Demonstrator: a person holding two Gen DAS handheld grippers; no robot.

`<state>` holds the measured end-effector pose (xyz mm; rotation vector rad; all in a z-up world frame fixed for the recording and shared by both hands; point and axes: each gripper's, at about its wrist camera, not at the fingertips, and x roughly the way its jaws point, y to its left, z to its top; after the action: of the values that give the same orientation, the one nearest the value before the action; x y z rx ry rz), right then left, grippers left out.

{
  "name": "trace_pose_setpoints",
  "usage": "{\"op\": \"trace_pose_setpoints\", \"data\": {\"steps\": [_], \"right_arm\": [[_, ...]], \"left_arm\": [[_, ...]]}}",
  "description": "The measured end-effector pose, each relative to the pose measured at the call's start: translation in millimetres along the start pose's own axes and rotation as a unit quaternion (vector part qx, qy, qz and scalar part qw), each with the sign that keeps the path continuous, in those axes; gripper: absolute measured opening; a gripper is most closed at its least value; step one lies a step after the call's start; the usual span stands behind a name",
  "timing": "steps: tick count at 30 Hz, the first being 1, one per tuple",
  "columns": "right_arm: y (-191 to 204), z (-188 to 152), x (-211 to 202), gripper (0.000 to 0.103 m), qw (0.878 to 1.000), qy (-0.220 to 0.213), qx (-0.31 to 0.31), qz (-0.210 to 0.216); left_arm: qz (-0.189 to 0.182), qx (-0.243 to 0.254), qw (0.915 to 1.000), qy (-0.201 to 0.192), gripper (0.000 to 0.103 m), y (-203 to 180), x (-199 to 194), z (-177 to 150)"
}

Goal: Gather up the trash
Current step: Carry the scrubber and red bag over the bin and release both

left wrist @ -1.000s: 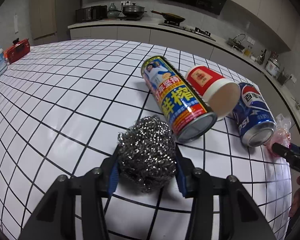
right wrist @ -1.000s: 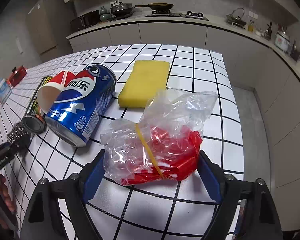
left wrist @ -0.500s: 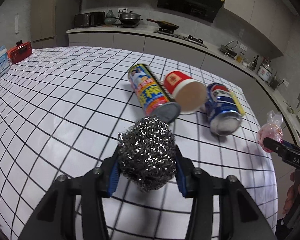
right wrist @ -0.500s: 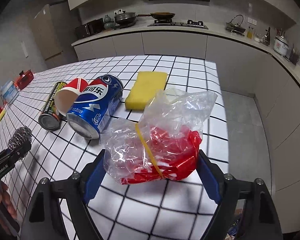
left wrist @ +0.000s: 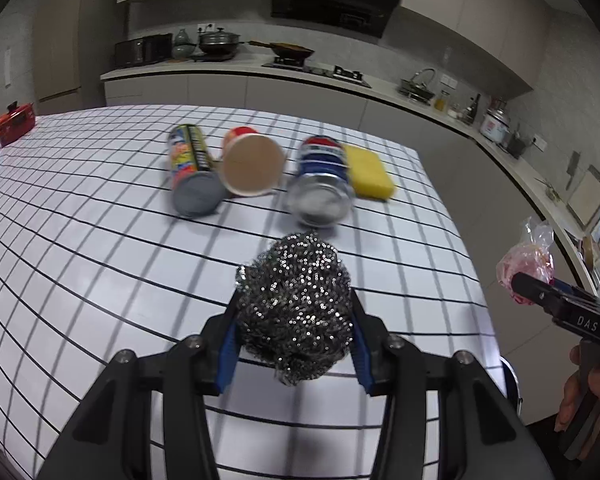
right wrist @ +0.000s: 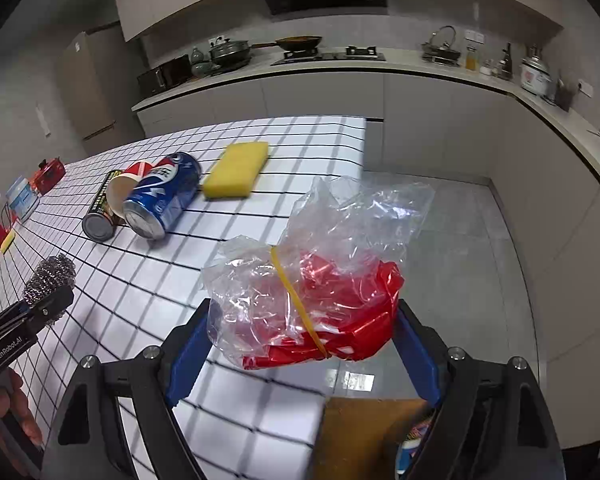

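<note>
My left gripper [left wrist: 294, 320] is shut on a steel wool scrubber [left wrist: 294, 304] and holds it above the near part of the checked table [left wrist: 100, 240]. It also shows in the right wrist view [right wrist: 48, 276]. My right gripper [right wrist: 300, 324] is shut on a clear plastic bag with red wrappers [right wrist: 312, 276], held past the table's right edge over the floor. The bag also shows in the left wrist view [left wrist: 526, 260]. A yellow drink can [left wrist: 190, 168], a red paper cup [left wrist: 252, 164] and a blue Pepsi can [left wrist: 322, 184] lie on the table.
A yellow sponge [left wrist: 370, 170] lies beside the Pepsi can. A brown cardboard box [right wrist: 372, 436] sits low by the table's right edge under my right gripper. A red container [left wrist: 14, 122] stands at the table's far left. Kitchen counters [right wrist: 420, 68] run behind.
Both grippers have lifted and pulled back from the table with their loads. The right gripper now hangs past the table edge, with the cardboard box coming into view below.
</note>
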<state>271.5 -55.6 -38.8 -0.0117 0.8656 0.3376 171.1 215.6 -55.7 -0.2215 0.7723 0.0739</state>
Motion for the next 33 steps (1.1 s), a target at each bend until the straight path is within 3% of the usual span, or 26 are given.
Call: {"op": "trace_pose_setpoints", "data": {"steps": [17,33], "right_arm": [[-140.7,-59.2,-88.8,0.086,0.997,-0.011,0.054,-0.052],[-233.9,-118.2,-97.5,0.086,0.996,0.024,0.060,-0.067]], "left_arm": [[-0.073,0.072,0.9946,0.014,0.048,-167.1,-10.5,-43.7],[-0.096,0.091,0.9899,0.051,0.048,-267.9,11.5,-100.0]]}}
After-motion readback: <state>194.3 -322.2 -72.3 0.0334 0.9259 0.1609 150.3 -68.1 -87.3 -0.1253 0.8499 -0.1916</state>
